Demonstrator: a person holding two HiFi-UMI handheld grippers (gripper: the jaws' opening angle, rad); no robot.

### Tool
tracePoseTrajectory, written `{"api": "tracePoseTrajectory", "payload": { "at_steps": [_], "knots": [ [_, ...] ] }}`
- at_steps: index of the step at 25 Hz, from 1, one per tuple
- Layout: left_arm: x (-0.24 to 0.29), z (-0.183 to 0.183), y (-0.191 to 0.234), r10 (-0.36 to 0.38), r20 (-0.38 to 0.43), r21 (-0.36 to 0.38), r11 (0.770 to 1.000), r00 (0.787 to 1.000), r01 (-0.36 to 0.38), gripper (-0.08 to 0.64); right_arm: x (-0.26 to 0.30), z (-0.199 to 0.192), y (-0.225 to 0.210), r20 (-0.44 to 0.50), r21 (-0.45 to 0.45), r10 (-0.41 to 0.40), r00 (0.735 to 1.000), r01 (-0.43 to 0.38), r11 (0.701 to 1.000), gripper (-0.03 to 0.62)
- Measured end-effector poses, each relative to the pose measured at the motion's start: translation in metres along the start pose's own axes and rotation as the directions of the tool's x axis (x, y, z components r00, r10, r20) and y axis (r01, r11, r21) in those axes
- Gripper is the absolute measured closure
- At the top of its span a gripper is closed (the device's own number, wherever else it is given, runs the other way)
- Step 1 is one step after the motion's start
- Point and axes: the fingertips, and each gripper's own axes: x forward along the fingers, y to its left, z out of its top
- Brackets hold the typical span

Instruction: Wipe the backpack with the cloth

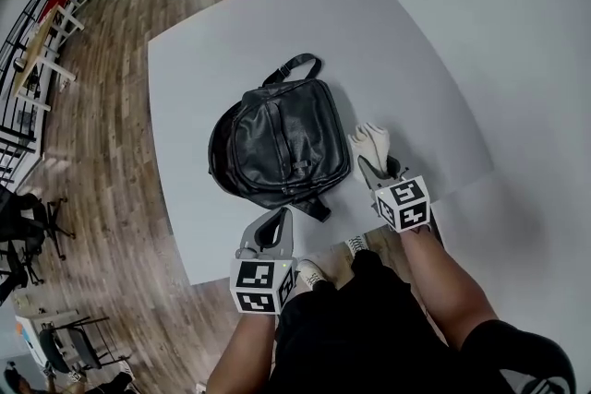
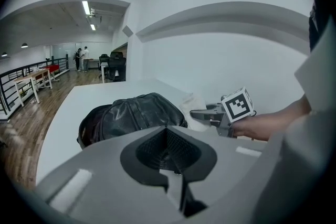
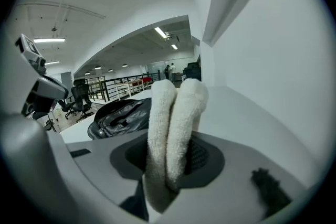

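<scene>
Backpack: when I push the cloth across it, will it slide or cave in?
Probably caves in: the backpack looks slumped and creased. It may also slide: it lies loose on the smooth table, and the left gripper is not holding it.

Open-plan office: desks (image 1: 42, 46), swivel chairs (image 1: 30, 219).

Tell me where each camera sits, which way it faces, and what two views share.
Head view: on the head, steeply down onto table, backpack; both forearms, shoes show.
Left gripper view: rides left gripper, across its shut jaws to backpack, right gripper.
Right gripper view: rides right gripper, past clamped cloth toward backpack.
All share the backpack.
</scene>
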Motion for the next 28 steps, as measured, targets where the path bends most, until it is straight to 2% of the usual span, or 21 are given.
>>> {"api": "tracePoseTrajectory", "payload": {
  "at_steps": [12,28],
  "knots": [
    [-0.025,-0.002,0.009,-0.063,0.050,0.009,0.998,0.997,0.062,0.552,-0.026,0.003,0.040,0.006,-0.025,-0.055,0.998,0.055,0.998,0.465],
    [-0.070,-0.011,0.034,-0.088,0.120,-0.025,0.996,0.989,0.091,0.552,-0.033,0.017,0.109,-0.004,-0.123,-0.038,0.999,0.037,0.992,0.465]
  ]
}}
